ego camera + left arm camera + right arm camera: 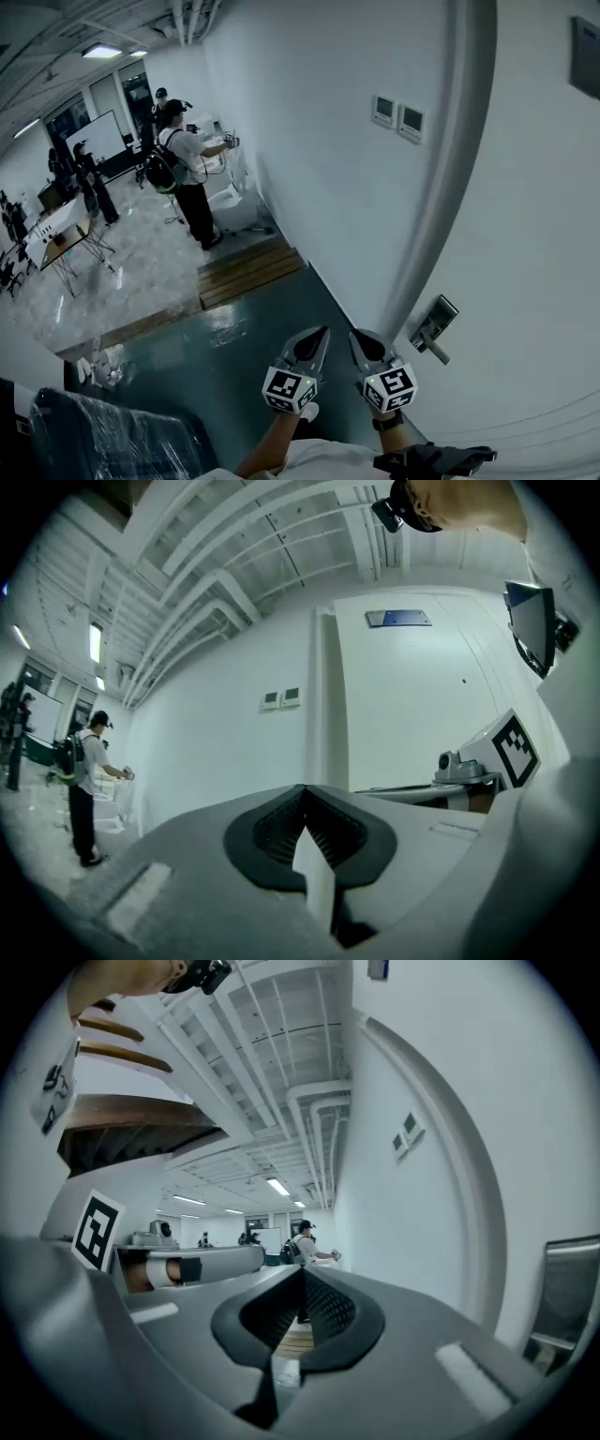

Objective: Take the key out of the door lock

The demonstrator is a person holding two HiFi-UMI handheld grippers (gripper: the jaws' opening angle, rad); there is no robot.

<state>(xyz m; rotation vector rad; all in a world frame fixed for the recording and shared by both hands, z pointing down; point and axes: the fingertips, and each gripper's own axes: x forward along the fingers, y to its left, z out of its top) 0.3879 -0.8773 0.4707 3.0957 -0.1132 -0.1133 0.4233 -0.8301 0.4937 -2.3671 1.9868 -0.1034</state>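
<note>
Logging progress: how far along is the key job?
Done: nothing visible. In hand: nothing; left tongs and right tongs are shut, empty, short of the silver lever handle on the white door. Left: reach it, pull out the key, too small to see.

My left gripper (322, 334) and right gripper (355, 337) are matt grey plastic with dark ribbed pads (328, 829). The door lock (434, 326) looks like brushed metal on a smooth white door (525, 234). The floor (234, 361) is glossy and the step (248, 272) is slatted wood.
</note>
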